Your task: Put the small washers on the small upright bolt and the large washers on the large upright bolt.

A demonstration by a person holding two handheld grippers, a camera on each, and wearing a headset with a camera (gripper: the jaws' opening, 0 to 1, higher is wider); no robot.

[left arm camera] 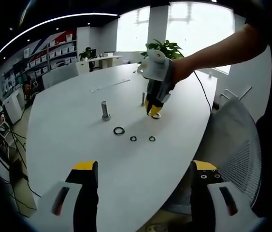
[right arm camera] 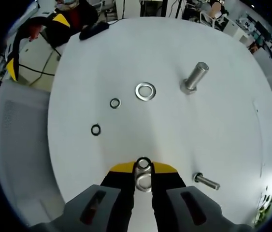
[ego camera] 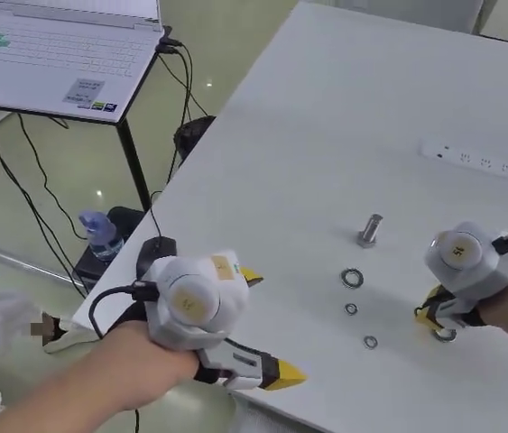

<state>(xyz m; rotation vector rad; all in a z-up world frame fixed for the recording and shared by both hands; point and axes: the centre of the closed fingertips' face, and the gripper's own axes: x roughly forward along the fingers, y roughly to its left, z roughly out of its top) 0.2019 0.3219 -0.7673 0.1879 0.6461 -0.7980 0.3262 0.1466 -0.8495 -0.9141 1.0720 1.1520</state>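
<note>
Right gripper [right arm camera: 143, 168] fingers pinch a washer [right arm camera: 144, 180], large by the look of it, just beside the small bolt [right arm camera: 206, 181]. Left gripper [left arm camera: 144, 166] fingers wide, idle. Carry past the loose large washer [right arm camera: 138, 91] to the large bolt [right arm camera: 194, 79]; level the hole over the tip before release.

- big white table [ego camera: 326, 117], power strip [ego camera: 484, 162] on it
- laptop [ego camera: 55, 50] on a black stand [ego camera: 132, 153], cables [ego camera: 37, 171] across the glossy floor [ego camera: 226, 45]
- bright windows [left arm camera: 193, 24], leafy plant [left arm camera: 162, 48] behind
</note>
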